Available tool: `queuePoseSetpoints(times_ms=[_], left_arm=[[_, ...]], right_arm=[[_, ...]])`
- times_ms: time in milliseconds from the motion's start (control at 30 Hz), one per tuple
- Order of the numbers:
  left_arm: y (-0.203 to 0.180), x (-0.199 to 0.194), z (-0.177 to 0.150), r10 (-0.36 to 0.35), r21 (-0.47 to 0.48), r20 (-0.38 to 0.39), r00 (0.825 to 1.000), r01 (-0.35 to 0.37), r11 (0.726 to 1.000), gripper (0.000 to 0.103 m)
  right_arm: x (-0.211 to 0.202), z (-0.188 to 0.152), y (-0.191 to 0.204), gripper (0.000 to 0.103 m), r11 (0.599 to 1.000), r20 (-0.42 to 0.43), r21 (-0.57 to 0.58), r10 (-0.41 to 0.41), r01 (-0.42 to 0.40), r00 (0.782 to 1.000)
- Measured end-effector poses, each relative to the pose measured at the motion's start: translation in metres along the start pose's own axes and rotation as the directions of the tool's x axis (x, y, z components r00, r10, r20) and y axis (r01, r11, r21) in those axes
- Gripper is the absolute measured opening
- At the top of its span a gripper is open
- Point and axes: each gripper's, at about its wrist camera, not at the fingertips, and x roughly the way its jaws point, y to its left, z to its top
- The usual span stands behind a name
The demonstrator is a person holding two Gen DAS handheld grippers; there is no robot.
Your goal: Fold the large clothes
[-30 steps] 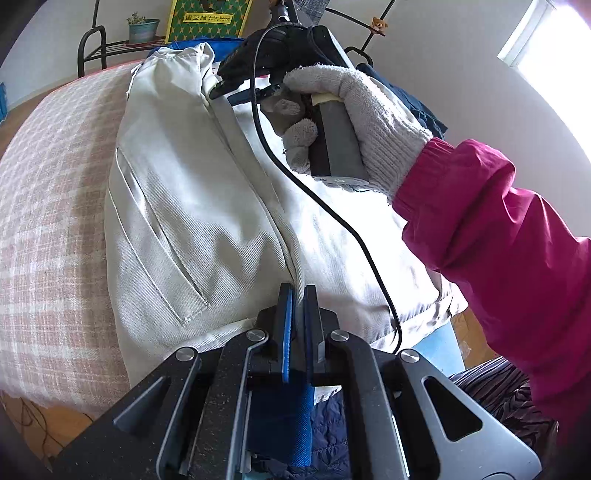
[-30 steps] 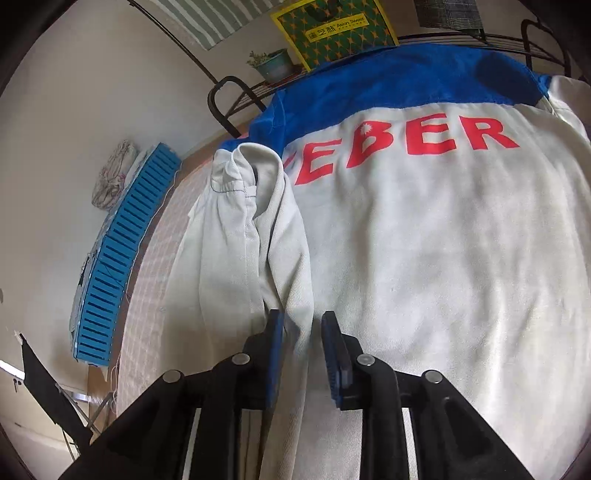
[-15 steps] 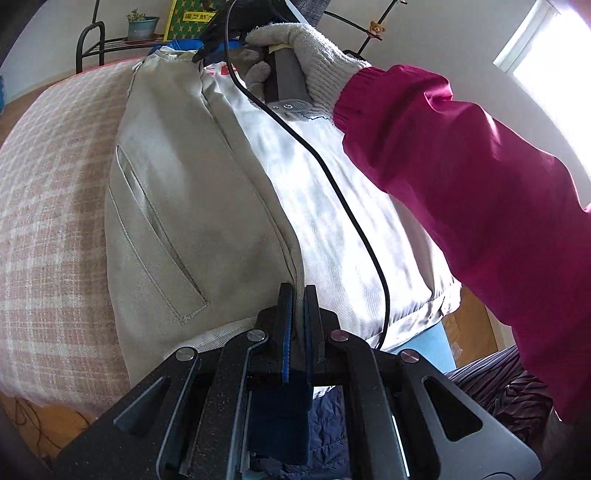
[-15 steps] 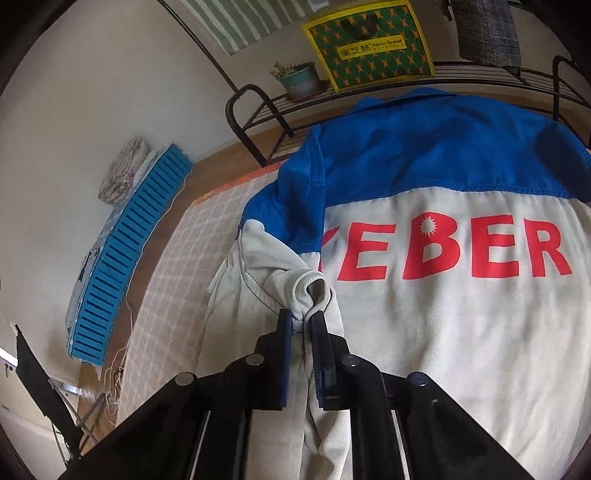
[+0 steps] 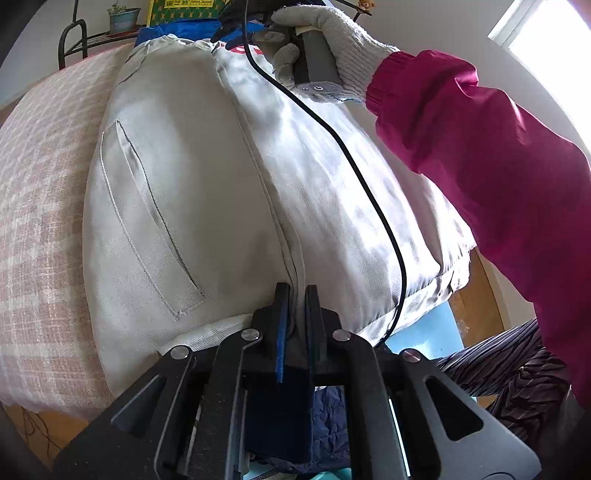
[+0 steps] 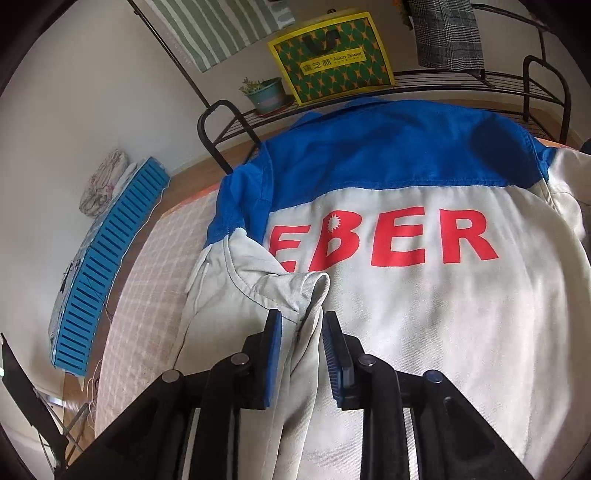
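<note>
A cream jacket (image 6: 424,332) with a blue yoke and red letters lies back-up on a checked cover. Its left side (image 5: 166,192), with a welt pocket, is folded over the back. At the hem, my left gripper (image 5: 295,290) has its jaws opening, and the folded edge runs loosely between the pads. Near the shoulder, my right gripper (image 6: 301,317) is also opening. A bunched fold of cream cloth (image 6: 291,288) lies between its pads without being pressed. In the left wrist view a gloved hand (image 5: 332,33) in a magenta sleeve holds the right gripper.
The checked cover (image 6: 155,277) lies bare left of the jacket. A black metal rack (image 6: 443,81) behind holds a yellow-green bag (image 6: 332,55) and a potted plant (image 6: 266,94). A blue slatted crate (image 6: 103,266) leans at the left wall. A black cable (image 5: 369,192) trails across the jacket.
My right gripper shut on the bunched cloth, carried it up toward the blue yoke, and has spread its pads again. The left pads have parted slightly at the hem.
</note>
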Motion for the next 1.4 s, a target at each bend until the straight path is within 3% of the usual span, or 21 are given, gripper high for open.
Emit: queuePoseSetpoints(times_ms=[100, 167, 267, 367, 500, 533, 667, 767, 833, 900, 967, 1067, 1167, 1267, 1400], left_arm=[[0.003, -0.019, -0.004, -0.09, -0.006, 0.025, 0.996, 0.09, 0.996, 0.031], [0.005, -0.038, -0.009, -0.146, -0.004, 0.05, 0.988, 0.146, 0.989, 0.031], [0.014, -0.069, -0.019, -0.173, -0.022, 0.117, 0.978, 0.177, 0.984, 0.031], [0.037, -0.098, -0.026, -0.119, -0.087, 0.181, 0.976, 0.137, 0.987, 0.031], [0.072, -0.11, -0.023, 0.007, -0.167, 0.176, 0.984, 0.023, 0.986, 0.031], [0.077, -0.109, -0.022, 0.007, -0.179, 0.179, 0.984, 0.025, 0.984, 0.031], [0.074, -0.086, -0.021, -0.044, -0.155, 0.136, 0.99, 0.065, 0.986, 0.031], [0.051, -0.047, -0.043, -0.079, -0.087, 0.004, 0.997, 0.079, 0.993, 0.03], [0.037, -0.022, -0.068, -0.087, -0.048, -0.106, 0.991, 0.082, 0.995, 0.029], [0.022, -0.014, -0.084, -0.076, -0.002, -0.163, 0.984, 0.076, 0.997, 0.021], [0.015, -0.025, -0.086, -0.081, 0.01, -0.136, 0.987, 0.083, 0.997, 0.021], [0.019, -0.064, -0.072, -0.06, 0.013, -0.021, 0.998, 0.061, 0.998, 0.021], [0.042, -0.095, -0.053, 0.032, -0.004, 0.069, 0.997, -0.032, 0.999, 0.021], [0.073, -0.103, -0.044, 0.053, -0.089, 0.07, 0.996, -0.047, 0.995, 0.021], [0.092, -0.099, -0.048, 0.03, -0.14, 0.059, 0.998, -0.021, 0.99, 0.021]], right_arm=[[-0.048, -0.014, 0.002, 0.028, 0.999, 0.042, -0.026, 0.038, -0.037, 0.998], [-0.086, -0.03, 0.005, 0.03, 0.997, 0.081, -0.053, 0.063, -0.059, 0.995], [-0.141, -0.063, 0.013, 0.034, 0.991, 0.147, -0.127, 0.064, -0.045, 0.987], [-0.184, -0.1, 0.016, 0.034, 0.987, 0.156, -0.153, 0.069, -0.045, 0.985], [-0.221, -0.146, 0.012, 0.034, 0.987, 0.121, -0.146, 0.079, -0.061, 0.99], [-0.226, -0.156, 0.01, 0.034, 0.987, 0.115, -0.143, 0.089, -0.072, 0.989], [-0.232, -0.188, 0.01, 0.034, 0.986, 0.079, -0.154, 0.073, -0.06, 0.994], [-0.232, -0.197, 0.013, 0.034, 0.986, 0.056, -0.157, 0.073, -0.064, 0.996], [-0.235, -0.199, 0.014, 0.034, 0.985, 0.066, -0.159, 0.082, -0.07, 0.994], [-0.234, -0.201, 0.015, 0.034, 0.984, 0.059, -0.159, 0.096, -0.085, 0.994], [-0.231, -0.203, 0.019, 0.034, 0.982, 0.047, -0.172, 0.091, -0.082, 0.995], [-0.225, -0.208, 0.022, 0.037, 0.982, 0.023, -0.168, 0.089, -0.084, 0.996], [-0.218, -0.218, 0.029, 0.043, 0.979, -0.015, -0.178, 0.097, -0.098, 0.995], [-0.205, -0.237, 0.035, 0.057, 0.977, -0.074, -0.175, 0.108, -0.119, 0.991], [-0.181, -0.269, 0.047, 0.056, 0.973, -0.173, -0.179, 0.112, -0.143, 0.978]])
